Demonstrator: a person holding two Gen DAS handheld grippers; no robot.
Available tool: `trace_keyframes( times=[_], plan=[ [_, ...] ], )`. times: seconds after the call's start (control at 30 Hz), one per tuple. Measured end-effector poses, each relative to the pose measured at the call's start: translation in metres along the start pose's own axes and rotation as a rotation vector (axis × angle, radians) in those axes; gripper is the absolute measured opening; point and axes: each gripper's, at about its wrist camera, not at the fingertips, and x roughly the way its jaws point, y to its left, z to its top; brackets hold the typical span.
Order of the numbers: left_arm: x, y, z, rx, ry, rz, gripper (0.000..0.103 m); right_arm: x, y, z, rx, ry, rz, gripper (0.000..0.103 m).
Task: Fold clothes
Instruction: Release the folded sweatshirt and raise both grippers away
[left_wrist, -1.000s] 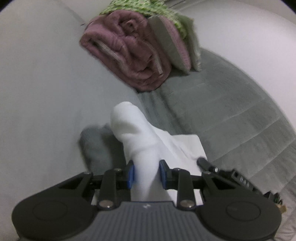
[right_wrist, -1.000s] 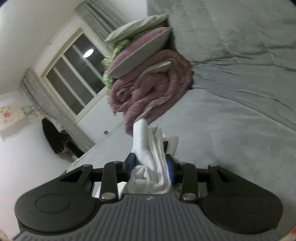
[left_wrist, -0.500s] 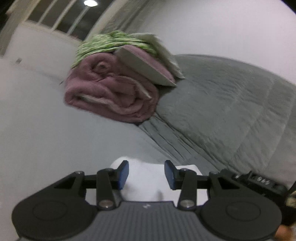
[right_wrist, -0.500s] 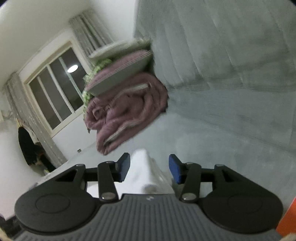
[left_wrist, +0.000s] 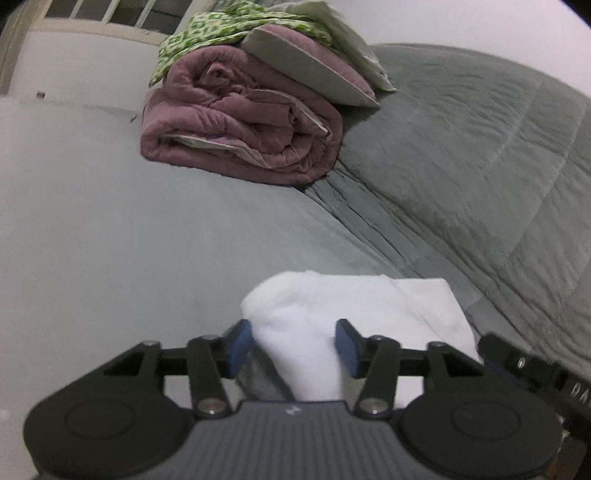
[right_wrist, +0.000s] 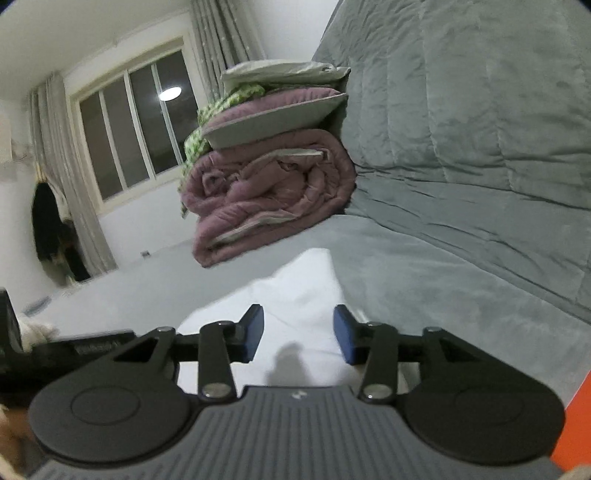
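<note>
Left wrist view: the left gripper (left_wrist: 293, 349) has its jaws spread apart, gripping nothing. The white garment (left_wrist: 354, 314) lies folded on the grey bed surface (left_wrist: 110, 240); a raised fold of it sits between the blue pads (left_wrist: 240, 347), whether touching them cannot be told. A rolled mauve quilt (left_wrist: 243, 136) lies well beyond, with a pillow (left_wrist: 314, 70) and a green patterned cloth (left_wrist: 221, 33) stacked on it. A grey quilted cover (left_wrist: 461, 166) spreads to the right. Part of the other tool shows at the lower right edge.

Right wrist view: the right gripper (right_wrist: 297, 332) likewise stands with jaws apart and nothing gripped. The white garment (right_wrist: 295, 291) lies flat below and ahead of the pads, a corner pointing toward the mauve quilt (right_wrist: 273, 195). A window (right_wrist: 129, 129) with curtains (right_wrist: 70, 177) occupies the far wall.
</note>
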Motion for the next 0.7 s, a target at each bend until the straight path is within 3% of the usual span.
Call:
trace_keyframes(
  times=[0.23,0.3,0.43,0.57,0.7],
  plan=[
    [-0.048,-0.024,0.007,0.075,0.084,0.077,0.083,-0.031,0.040,0.015,-0.042,0.087,-0.064,0.061],
    [-0.065,-0.028,0.005,0.086,0.111,0.096,0.085,-0.042,0.054,0.017,-0.058,0.112,-0.081,0.072],
    [-0.100,-0.035,0.001,0.108,0.163,0.135,0.093,-0.064,0.080,0.023,-0.058,0.160,-0.099,0.080],
    [-0.134,-0.043,-0.002,0.130,0.216,0.174,0.101,-0.089,0.102,0.029,-0.039,0.188,-0.120,0.103],
    [-0.169,-0.051,-0.006,0.151,0.269,0.213,0.102,-0.115,0.124,0.035,-0.042,0.220,-0.161,0.103]
  ],
)
